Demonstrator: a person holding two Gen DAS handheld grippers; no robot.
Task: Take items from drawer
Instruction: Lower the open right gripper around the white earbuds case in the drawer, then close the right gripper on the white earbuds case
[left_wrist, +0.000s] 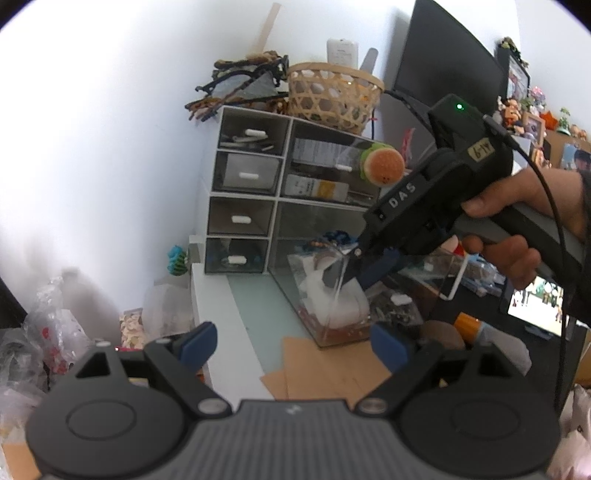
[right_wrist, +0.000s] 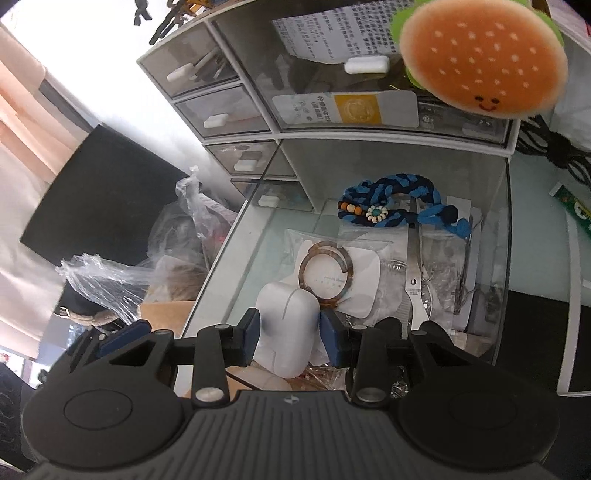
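Right tool clamped the white rounded plastic charger block inside the pulled-out clear acrylic drawer. Left tool sat wide, empty, above the desk. Advice: lift straight, clear the drawer's front wall, avoid the brown ring bracelet.

White charger, blue-black braided cord

The small white rounded plastic case hid its lower end behind blue gripper pads. At one o'clock, the orange burger-shaped plush toy was cut off.
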